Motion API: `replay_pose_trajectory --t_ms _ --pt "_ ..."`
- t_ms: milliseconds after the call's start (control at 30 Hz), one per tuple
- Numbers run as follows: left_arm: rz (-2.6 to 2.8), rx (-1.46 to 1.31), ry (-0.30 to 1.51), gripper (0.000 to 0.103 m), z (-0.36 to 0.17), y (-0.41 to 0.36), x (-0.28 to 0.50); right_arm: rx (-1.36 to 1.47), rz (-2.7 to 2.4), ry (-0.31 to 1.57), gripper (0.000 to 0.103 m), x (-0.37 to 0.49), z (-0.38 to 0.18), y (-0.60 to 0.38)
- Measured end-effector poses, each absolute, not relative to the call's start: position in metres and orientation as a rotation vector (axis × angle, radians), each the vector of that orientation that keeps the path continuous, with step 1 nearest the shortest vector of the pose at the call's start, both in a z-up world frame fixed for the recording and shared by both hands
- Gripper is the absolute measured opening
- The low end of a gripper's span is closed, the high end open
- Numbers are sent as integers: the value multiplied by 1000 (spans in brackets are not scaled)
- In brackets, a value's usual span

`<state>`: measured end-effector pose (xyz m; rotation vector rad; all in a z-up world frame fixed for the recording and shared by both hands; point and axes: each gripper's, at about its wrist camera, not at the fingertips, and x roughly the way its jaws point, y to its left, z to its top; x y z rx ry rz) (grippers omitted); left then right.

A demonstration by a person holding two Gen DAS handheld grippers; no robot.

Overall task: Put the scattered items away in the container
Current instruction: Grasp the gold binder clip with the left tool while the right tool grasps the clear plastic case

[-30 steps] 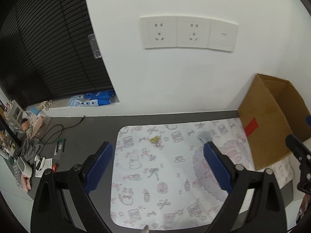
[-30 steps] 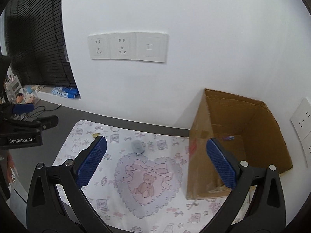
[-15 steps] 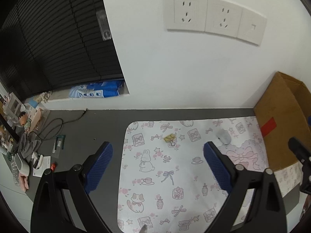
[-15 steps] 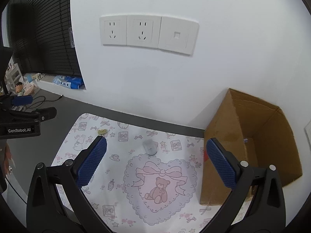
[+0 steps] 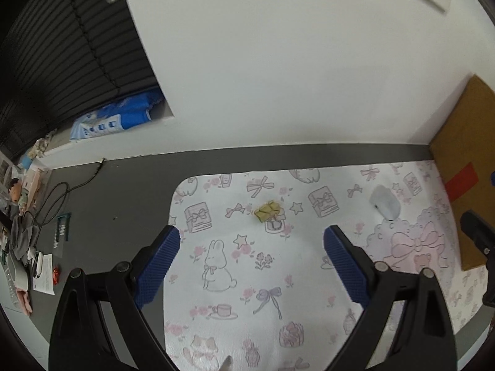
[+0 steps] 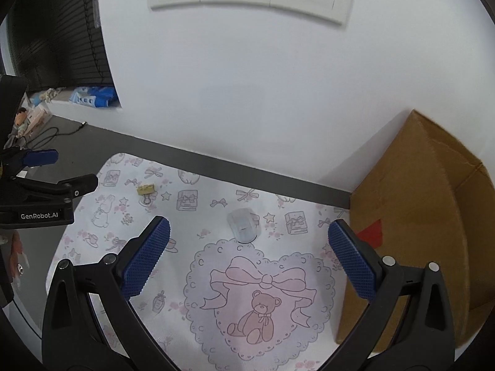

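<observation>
Looking at both wrist views, neither claw has anything in it. The left claw stands wide with bare mat between its blue pads, and the right claw is spread just as wide, also empty.

Two loose items sit on the printed mat that covers the worktop. A small yellow-gold piece lies toward the far left part of the mat, roughly ahead of the left claw. A pale, see-through little object sits just past the top of the heart print, right between the right claw's pads in that view. The cardboard box is at the right end of the mat, against the wall, well apart from the yellow piece and nearer the clear one.

My guess at what goes wrong: both items look small and low, so pads coming down at a slant could pinch mat instead, or nudge the thing away. The clear one is hard to make out against the print, so misjudging its edge seems likely. Also the box's near wall is tall, so a carried item could clip it.
</observation>
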<state>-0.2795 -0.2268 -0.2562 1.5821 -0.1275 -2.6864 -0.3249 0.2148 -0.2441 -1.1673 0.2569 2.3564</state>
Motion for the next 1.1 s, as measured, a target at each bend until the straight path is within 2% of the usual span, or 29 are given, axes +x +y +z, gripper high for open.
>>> replay_pose_trajectory --t_ms 467,900,1100 --pt "-2647 1679 -166 94 -356 -224 -323 -1251 2298 373 103 -372 -350 254" --pt "-2696 1657 -124 94 -374 -221 -329 -1319 2283 405 102 -388 -398 262" --pt "-2698 1651 -136 94 -372 -219 -325 -1347 2269 432 93 -388 -409 262"
